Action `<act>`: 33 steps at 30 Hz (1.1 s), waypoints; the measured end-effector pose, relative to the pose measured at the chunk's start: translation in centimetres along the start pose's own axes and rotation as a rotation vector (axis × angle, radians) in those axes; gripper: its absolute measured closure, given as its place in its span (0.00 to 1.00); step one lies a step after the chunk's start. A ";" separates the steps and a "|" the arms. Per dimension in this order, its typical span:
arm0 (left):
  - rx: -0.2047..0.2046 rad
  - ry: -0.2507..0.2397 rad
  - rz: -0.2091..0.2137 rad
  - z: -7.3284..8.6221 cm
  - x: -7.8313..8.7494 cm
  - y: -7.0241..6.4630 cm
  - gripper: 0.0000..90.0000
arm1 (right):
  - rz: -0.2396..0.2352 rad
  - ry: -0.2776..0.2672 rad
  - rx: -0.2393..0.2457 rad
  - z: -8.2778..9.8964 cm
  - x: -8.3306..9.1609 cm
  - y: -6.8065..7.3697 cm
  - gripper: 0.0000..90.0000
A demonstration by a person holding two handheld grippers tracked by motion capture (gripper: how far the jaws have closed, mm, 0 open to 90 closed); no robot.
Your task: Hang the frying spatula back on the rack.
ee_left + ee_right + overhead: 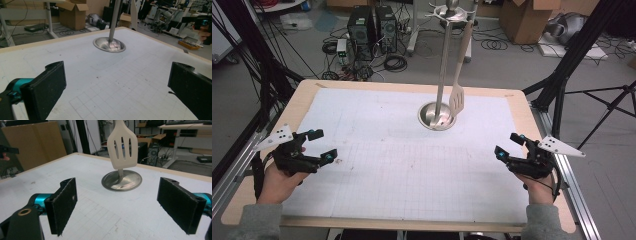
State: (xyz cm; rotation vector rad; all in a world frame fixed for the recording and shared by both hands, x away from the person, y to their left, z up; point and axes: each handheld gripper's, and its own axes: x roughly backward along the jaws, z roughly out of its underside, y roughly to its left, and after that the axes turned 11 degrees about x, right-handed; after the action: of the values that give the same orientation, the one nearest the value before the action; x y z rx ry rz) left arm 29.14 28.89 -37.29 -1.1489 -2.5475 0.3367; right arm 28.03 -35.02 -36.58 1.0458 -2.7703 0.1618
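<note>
A cream slotted spatula [458, 80] hangs from the top of a steel utensil stand [442, 60], whose round base [437, 116] rests at the middle back of the white mat. In the right gripper view the spatula [123, 146] dangles just in front of that base [122, 180]. My left gripper [323, 145] hovers open near the table's left edge, nothing between its jaws. My right gripper [508, 145] is open near the right edge, also holding nothing. The stand's base [109, 45] and pole show ahead in the left gripper view, with the right gripper [200, 21] far off.
A white gridded mat [412, 165] covers the wooden table [307, 87]. Computer towers [372, 30], cables and cardboard boxes [524, 17] sit on the floor behind the table. Black tripod legs [572, 55] stand at both sides.
</note>
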 end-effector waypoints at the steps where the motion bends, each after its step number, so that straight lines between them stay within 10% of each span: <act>1: 0.002 -0.001 -0.001 0.0 0.0 0.0 0.02 | 0.005 -0.005 -0.001 0.0 0.2 0.0 0.17; 33: 0.031 -0.017 -0.048 1.9 1.3 0.7 0.02 | 0.072 0.010 -0.058 3.3 3.7 0.2 0.17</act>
State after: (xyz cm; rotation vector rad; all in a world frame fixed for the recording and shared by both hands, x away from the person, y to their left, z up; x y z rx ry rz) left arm 28.03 30.16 -39.05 -1.0769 -2.5707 0.3750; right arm 24.73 -37.80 -39.02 0.9297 -2.7878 0.0954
